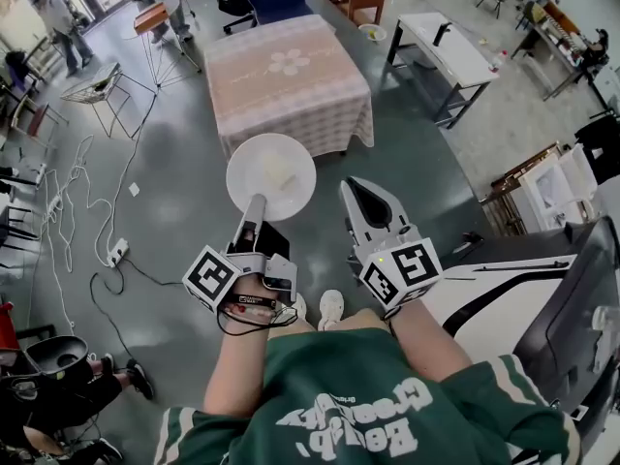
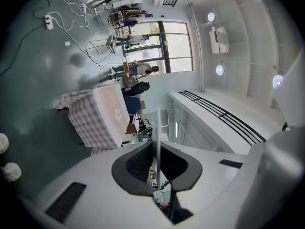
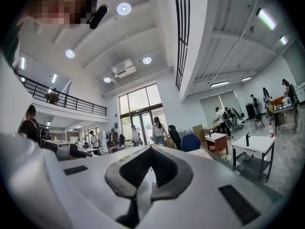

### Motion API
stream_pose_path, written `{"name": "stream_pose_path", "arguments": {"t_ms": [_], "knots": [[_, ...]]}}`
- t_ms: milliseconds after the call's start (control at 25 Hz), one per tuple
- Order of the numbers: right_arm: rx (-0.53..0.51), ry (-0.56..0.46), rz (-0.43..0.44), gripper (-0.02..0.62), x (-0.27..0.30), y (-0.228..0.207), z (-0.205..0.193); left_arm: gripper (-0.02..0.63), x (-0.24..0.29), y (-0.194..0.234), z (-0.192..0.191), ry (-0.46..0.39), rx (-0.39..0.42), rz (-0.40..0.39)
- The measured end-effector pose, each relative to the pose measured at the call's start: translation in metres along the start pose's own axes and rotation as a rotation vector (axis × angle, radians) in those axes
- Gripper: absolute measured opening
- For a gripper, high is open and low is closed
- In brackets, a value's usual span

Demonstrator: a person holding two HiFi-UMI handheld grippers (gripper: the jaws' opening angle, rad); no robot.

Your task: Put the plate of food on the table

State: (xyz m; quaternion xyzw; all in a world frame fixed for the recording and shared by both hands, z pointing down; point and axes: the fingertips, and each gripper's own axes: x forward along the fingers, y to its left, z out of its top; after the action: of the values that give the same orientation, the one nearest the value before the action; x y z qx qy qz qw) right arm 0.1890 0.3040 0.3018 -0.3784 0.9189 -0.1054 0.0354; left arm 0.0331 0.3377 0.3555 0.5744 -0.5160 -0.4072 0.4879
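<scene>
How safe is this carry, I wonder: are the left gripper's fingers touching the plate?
Touching. The left gripper view shows the left gripper pinching the plate edge-on between its dark fingers, no gap.

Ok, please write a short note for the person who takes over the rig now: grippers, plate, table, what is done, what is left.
Left gripper: shut on the rim of the plate, held out over the floor; a pale piece of food lies on it.
Right gripper: shut, empty, beside the plate.
Table: checked cloth, ahead, not yet reached.
Done: plate is in the grip.
Left: step to the table, set the plate down, release.
</scene>
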Motion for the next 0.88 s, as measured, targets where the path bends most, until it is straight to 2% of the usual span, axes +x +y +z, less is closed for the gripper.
{"name": "stream_pose_path", "arguments": {"t_ms": [480, 680, 880], "knots": [[0.018, -0.036, -0.012, 0.015, -0.021, -0.025, 0.0, 0.029, 0.01, 0.004, -0.031, 0.019, 0.005, 0.018], [0.007, -0.053, -0.022, 0.015, -0.013, -0.034, 0.005, 0.029, 0.021, 0.004, -0.03, 0.013, 0.01, 0.015], [0.002, -0.066, 0.018, 0.014, 0.007, -0.039, 0.006, 0.031, 0.04, 0.007, -0.023, 0.013, 0.008, 0.009]]}}
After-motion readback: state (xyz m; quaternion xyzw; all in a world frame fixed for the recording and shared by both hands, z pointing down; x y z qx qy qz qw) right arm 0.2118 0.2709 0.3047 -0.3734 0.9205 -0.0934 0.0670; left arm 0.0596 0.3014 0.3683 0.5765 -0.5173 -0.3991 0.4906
